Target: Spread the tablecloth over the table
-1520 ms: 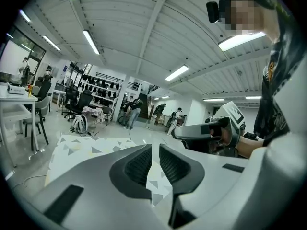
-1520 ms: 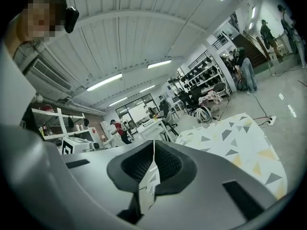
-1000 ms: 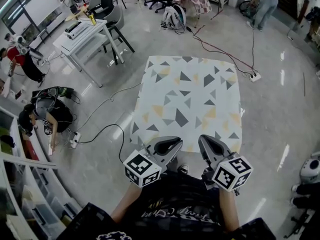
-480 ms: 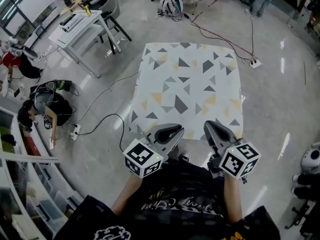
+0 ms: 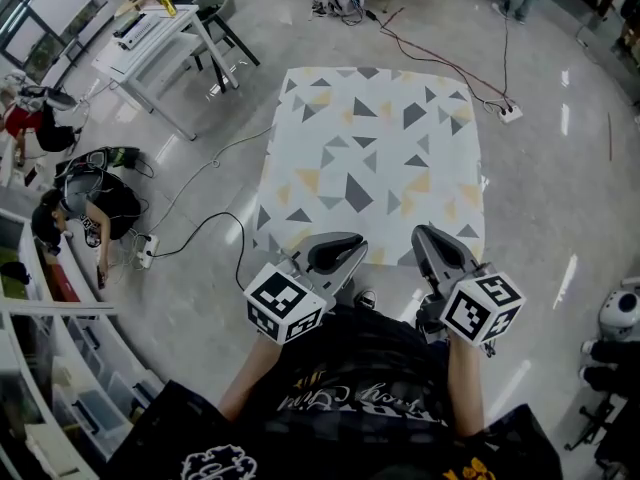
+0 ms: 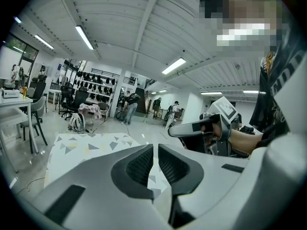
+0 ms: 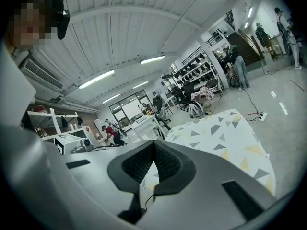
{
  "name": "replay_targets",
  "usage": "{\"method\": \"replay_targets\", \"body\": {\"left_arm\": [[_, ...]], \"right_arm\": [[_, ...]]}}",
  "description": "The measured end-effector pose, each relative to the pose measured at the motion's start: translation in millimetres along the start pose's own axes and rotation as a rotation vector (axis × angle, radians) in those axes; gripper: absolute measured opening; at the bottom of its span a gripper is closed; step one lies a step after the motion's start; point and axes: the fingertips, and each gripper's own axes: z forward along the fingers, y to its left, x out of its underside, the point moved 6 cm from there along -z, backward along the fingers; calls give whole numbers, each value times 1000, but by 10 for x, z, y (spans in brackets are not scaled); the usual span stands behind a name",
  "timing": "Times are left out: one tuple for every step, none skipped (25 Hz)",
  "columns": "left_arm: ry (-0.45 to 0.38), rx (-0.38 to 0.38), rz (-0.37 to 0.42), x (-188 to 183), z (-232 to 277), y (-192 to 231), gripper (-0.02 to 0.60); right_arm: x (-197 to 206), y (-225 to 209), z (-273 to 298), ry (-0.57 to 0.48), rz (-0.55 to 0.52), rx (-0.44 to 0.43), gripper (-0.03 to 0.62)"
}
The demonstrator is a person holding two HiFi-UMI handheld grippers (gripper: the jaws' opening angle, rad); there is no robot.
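The tablecloth (image 5: pixel 370 158), white with grey and yellow triangles, lies flat over the table in front of me and hides the tabletop; it also shows in the left gripper view (image 6: pixel 86 145) and the right gripper view (image 7: pixel 220 133). My left gripper (image 5: pixel 348 242) hovers at the cloth's near edge, left of centre. Its jaws (image 6: pixel 155 147) are shut to a thin slit with nothing clamped in them. My right gripper (image 5: pixel 426 234) is at the same edge, right of centre, and is shut (image 7: pixel 154 145) and empty. Cloth and a floor cable show beyond its pads.
A white desk (image 5: pixel 150 43) with chairs stands at the far left. A person (image 5: pixel 75 218) crouches on the floor at the left, beside cables (image 5: pixel 200 238). A power strip (image 5: pixel 510 113) lies past the table's far right corner. Shelving (image 5: pixel 40 368) lines the left side.
The head view has tilted, so the table sits higher in the picture. Both grippers stay shut at the cloth's near edge; the right one has drifted slightly to the right.
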Motion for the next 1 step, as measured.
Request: {"method": "replay_targets", "body": {"left_arm": [[2,0,1,7,9,3,46]], "right_arm": [[1,-7,6,2,1,1,14]]}}
